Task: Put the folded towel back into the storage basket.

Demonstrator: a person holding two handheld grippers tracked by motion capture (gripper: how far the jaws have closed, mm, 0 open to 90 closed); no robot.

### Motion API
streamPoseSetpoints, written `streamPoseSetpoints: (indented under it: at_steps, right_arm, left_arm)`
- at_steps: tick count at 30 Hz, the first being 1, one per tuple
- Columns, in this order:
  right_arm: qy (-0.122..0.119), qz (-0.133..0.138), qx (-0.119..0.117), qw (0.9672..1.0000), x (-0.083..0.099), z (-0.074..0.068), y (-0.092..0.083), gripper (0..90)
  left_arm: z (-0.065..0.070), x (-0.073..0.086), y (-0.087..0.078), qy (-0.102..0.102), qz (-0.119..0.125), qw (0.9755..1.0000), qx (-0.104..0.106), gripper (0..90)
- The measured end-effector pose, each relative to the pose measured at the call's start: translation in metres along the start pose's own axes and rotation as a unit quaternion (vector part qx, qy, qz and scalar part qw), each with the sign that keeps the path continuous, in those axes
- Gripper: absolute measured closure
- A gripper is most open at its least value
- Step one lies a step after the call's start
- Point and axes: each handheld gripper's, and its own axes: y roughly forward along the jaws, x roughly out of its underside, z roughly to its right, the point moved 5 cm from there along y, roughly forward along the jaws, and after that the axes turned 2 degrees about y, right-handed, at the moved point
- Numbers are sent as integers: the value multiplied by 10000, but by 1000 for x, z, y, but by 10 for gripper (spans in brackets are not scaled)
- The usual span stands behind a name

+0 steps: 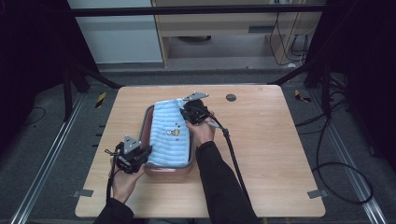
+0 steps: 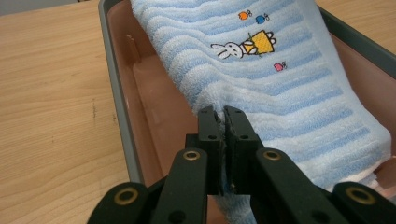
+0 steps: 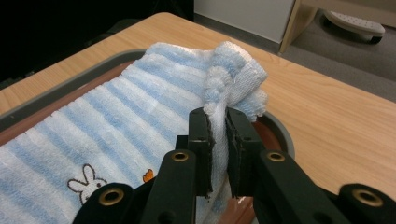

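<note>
1. Laying the towel (image 1: 169,136) into the tray (image 1: 146,122) looks like the step in hand; the striped blue-and-white cloth is stretched lengthwise over the pink, grey-rimmed tray in the middle of the bench (image 1: 271,144).
2. To do it well, both ends should sink at the same pace, so that the cloth stays taut and flat and the rabbit picture (image 2: 243,46) does not wrinkle.
3. The far end needs the most care: in the right gripper view it is bunched into a knot (image 3: 236,74) above the jaws and hangs over the tray's far rim, so it should come inward before it is let go.
4. The left gripper (image 2: 224,114) has its jaws closed narrowly on the near edge of the towel; a fold of cloth runs down between them, at the near end of the tray and close to its left wall.
5. The right gripper (image 3: 218,114) likewise pinches the far edge, with white terry squeezed between its jaws.
6. Seen from above, the left gripper (image 1: 140,154) sits at the tray's near left corner and the right gripper (image 1: 192,112) at its far right corner, so the towel spans the line between them.
7. Releasing should wait until the cloth rests on the tray floor; I judge it is not yet fully down.
</note>
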Motion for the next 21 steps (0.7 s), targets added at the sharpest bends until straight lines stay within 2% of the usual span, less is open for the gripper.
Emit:
streamPoseSetpoints:
  at_steps: [3, 7, 9, 12, 13, 17, 18, 19, 20, 21]
  right_arm:
    - [-29, -73, 18, 10000, 5, 0, 1, 810]
    - [-24, -239, 26, 9997, 10, 0, 4, 786]
    - [-22, -325, 27, 9995, 13, 1, 5, 739]
    - [-24, -241, 79, 9997, 13, 2, 2, 665]
    - [-24, -241, 79, 9997, 13, 2, 2, 665]
    - [-55, 67, 224, 9997, 5, 7, -18, 597]
    - [-55, 67, 224, 9997, 5, 7, -18, 597]
    - [-56, 120, 261, 9996, 3, 9, -25, 569]
    - [-48, 341, 342, 9988, 1, 16, -42, 526]
    - [29, 453, 354, 9983, 0, 20, -51, 497]
  left_arm:
    - [-1, 2, 2, -55, -65, 10000, 31, 853]
    - [-1, 2, 1, -63, -30, 10000, 58, 834]
    - [-3, -1, -1, -97, 64, 9999, 11, 766]
    - [-7, -4, -6, -171, 192, 9997, -21, 729]
    - [-7, -4, -6, -171, 192, 9997, -21, 725]
    - [-11, -9, -14, -243, 351, 9991, -58, 710]
    - [-11, -9, -14, -243, 351, 9991, -58, 703]
    - [-13, -10, -15, -246, 386, 9989, -84, 703]
    - [-13, -12, -17, -279, 416, 9987, -89, 684]
    - [-15, -14, -22, -274, 520, 9982, -86, 675]
